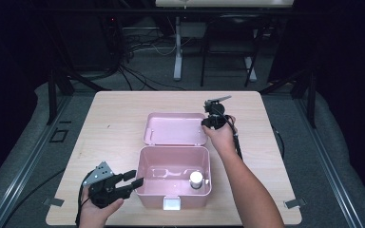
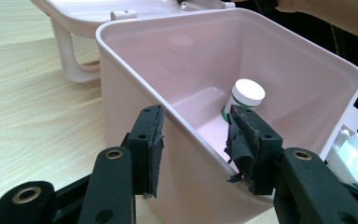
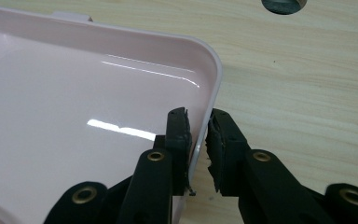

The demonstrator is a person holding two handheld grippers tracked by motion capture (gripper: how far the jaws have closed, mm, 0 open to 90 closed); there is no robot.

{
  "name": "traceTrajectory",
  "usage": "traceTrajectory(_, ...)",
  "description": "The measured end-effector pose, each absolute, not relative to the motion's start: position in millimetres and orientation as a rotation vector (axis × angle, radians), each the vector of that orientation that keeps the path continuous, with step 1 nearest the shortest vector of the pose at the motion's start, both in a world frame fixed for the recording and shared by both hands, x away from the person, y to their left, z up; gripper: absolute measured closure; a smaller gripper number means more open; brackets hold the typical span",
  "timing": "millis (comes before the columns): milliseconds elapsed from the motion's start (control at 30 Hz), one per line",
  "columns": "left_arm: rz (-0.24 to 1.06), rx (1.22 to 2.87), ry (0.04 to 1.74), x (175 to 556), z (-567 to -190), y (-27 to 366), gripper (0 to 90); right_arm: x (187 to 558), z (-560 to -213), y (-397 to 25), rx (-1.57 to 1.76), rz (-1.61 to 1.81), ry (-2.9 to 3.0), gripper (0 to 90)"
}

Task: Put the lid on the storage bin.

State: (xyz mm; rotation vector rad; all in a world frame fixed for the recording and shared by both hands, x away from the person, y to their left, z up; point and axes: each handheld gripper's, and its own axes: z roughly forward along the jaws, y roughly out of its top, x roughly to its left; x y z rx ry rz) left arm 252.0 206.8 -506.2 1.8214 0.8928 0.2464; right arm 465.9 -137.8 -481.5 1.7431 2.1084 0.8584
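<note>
The right gripper (image 3: 198, 154) is pinching the thin, stiff, slick rim of the light pink plastic box's lid (image 3: 74, 116) at its right edge, while the left gripper (image 2: 193, 140), jaws wide, is straddling the box's (image 2: 135, 88) near-left wall.

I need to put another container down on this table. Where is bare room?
Bare table lies left of the open pink box and beyond its lid. The right side is crowded by the right gripper, the near-left corner by the left gripper.
</note>
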Motion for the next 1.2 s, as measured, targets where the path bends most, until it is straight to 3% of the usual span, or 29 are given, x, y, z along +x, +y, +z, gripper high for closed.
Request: traceTrajectory(1200, 0.243, 1.806, 0.91, 252, -508, 204, 55.0, 442, -443, -140, 1.637, 0.993, 1.983, 84.7)
